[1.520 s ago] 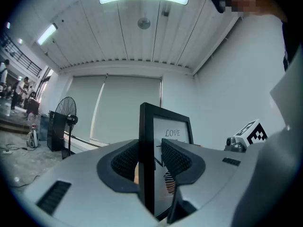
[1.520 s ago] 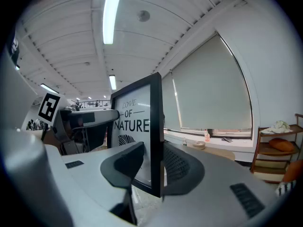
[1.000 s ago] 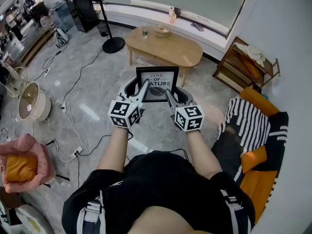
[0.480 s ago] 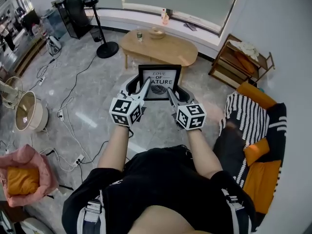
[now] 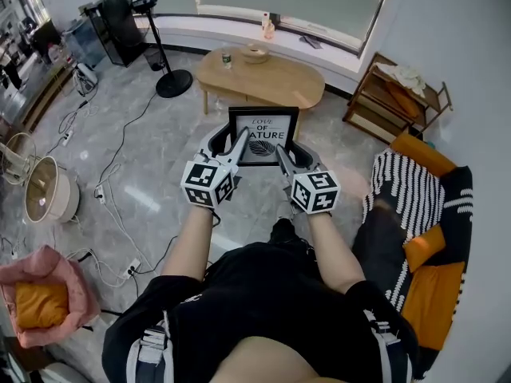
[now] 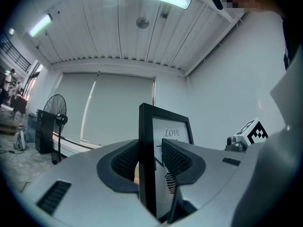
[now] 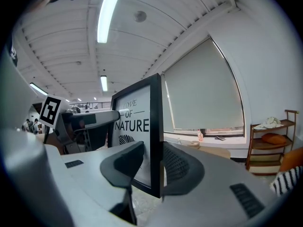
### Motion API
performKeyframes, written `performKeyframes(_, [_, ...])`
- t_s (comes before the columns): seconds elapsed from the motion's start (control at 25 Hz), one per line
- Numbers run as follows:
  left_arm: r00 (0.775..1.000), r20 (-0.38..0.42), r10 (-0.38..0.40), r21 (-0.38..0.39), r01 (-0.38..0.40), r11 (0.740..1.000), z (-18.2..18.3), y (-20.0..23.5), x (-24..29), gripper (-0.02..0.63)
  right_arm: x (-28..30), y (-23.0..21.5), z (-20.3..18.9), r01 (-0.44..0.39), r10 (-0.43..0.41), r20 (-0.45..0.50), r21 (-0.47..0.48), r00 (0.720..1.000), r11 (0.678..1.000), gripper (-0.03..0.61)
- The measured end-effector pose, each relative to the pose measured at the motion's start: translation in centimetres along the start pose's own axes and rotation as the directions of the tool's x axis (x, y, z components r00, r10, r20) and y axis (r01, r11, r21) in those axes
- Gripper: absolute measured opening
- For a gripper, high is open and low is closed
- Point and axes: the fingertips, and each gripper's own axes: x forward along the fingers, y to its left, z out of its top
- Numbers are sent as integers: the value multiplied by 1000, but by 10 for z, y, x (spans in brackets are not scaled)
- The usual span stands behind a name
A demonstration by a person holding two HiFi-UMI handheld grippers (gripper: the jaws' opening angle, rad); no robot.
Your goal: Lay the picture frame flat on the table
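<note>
A black picture frame point(image 5: 263, 135) with a white print reading LOVE OF NATURE is carried upright in the air, above the floor and short of the oval wooden table point(image 5: 259, 78). My left gripper point(image 5: 229, 144) is shut on its left edge; in the left gripper view the frame point(image 6: 147, 155) stands between the dark pads. My right gripper point(image 5: 282, 148) is shut on its right edge, and the right gripper view has the frame point(image 7: 154, 126) clamped between both pads. Each gripper shows in the other's view, the right gripper point(image 6: 244, 138) and the left gripper point(image 7: 85, 119).
The table carries a small bottle point(image 5: 227, 57) and a shallow bowl point(image 5: 256, 52). A standing fan point(image 5: 152, 30) is left of it, a wooden shelf point(image 5: 391, 94) right. A striped and orange sofa point(image 5: 415, 206) lies at right. Cables point(image 5: 104, 182) trail over the floor at left.
Both grippers with the frame between them have moved forward toward the table. The grip on each side edge is unchanged.
</note>
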Motion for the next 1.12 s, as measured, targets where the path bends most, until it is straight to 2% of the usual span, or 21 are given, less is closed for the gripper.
performKeyframes(0.28, [1000,-20,0,1,0,1000,-14,22,93,153,56,-79,8,1,-1,-3,21,1000,1000,147])
performKeyframes(0.84, [996,-91,11,10,-10,1000,-18,59,370,153,191,-313,72,-26,28,-41,54,999,998,147])
performKeyframes(1.12, [995,-99,24,1,-24,1000,-28,64,462,153,231,-397,86,-34,37,-59,58,998,998,147])
